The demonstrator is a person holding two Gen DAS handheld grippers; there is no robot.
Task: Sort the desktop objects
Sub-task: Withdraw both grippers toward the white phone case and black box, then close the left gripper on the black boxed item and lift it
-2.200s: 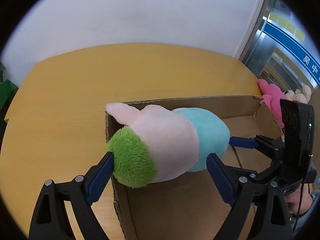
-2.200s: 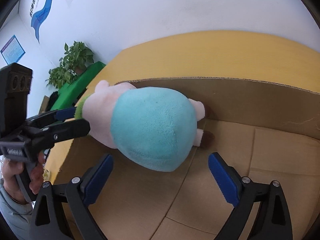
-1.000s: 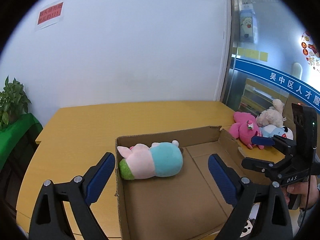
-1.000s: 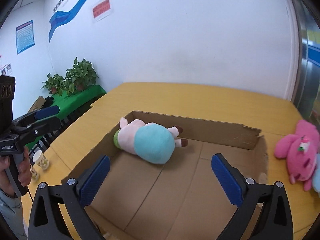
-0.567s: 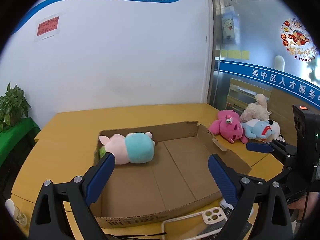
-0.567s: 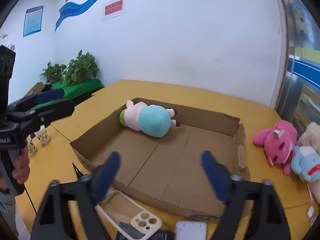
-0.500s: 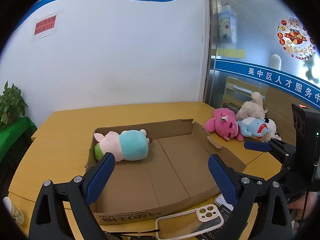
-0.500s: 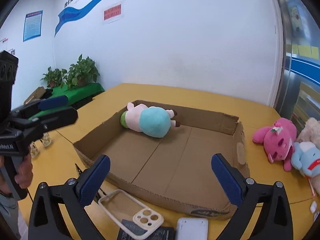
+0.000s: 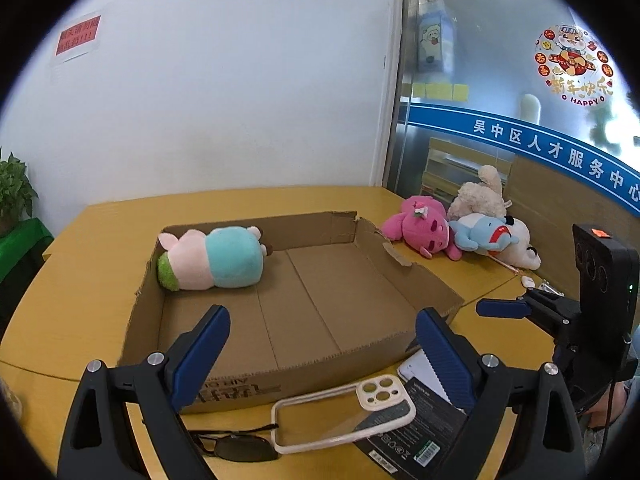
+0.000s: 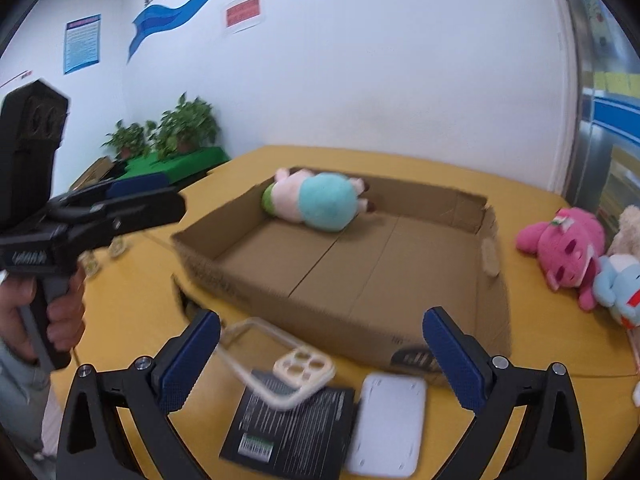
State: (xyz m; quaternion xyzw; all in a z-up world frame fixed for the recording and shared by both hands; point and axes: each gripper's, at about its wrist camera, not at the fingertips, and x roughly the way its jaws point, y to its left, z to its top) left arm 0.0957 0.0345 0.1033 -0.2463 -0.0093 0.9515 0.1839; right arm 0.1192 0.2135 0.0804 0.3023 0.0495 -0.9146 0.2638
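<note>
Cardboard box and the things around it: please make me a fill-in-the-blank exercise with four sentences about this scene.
1. The plush pig lies in a far ____ of the cardboard box.
2. The pink plush lies ____ the box.
3. The phone case partly covers a ____ packet.
4. Both the left hand-held gripper and the right hand-held gripper are ____.

Missing words: corner; outside; black; open

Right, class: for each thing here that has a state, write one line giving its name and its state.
Cardboard box: open-topped, one toy inside.
Pig plush: lying on its side in the box's far corner.
Phone case: empty, on the table.
Sunglasses: folded.
Left gripper: open, empty.
Right gripper: open, empty.
</note>
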